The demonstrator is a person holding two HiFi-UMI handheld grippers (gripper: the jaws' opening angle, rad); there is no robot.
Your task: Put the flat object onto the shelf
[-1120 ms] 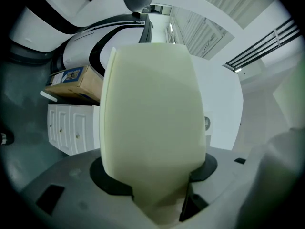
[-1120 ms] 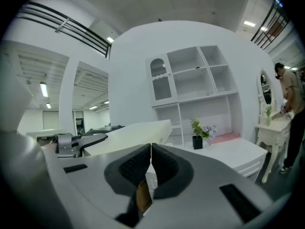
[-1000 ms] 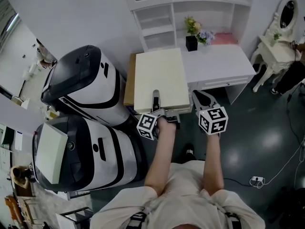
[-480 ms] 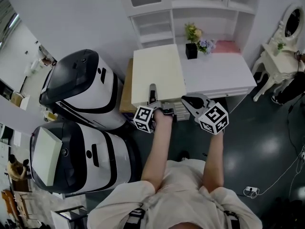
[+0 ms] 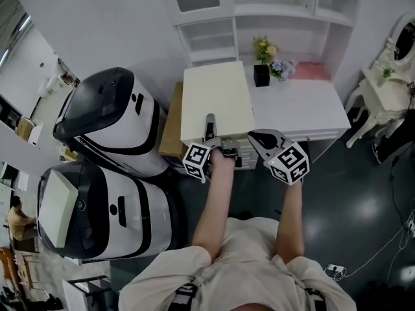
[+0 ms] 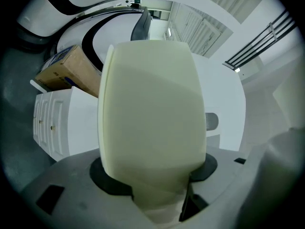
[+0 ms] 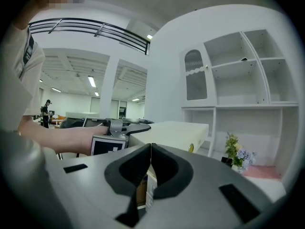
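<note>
nearest in, the right gripper [image 5: 258,138] hangs beside the work with its jaws pressed together on nothing. just left of it, the left gripper [image 5: 209,131] is clamped on the near short edge of the cream-coloured flat rectangular board [image 5: 217,99], one jaw lying on top of it. the board runs out level from that grip over the left end of the white desk [image 5: 305,109], its far edge pointing at the shelves.

my read: it looks stiff and fairly light, with smooth faces, so held by one edge it will want to lever down and could slide in the jaws. a second hold on the near right corner would steady it.

under its left side sits a brown cardboard box [image 5: 170,131], with two big white-and-black rounded machines [image 5: 107,118] beyond that. at the board's far right corner stands a black vase of flowers [image 5: 261,73], close enough to get knocked if the board swings. behind everything rises the white shelf unit [image 5: 259,18]; its openings look snug for a panel this wide, so it likely goes in straight.
</note>
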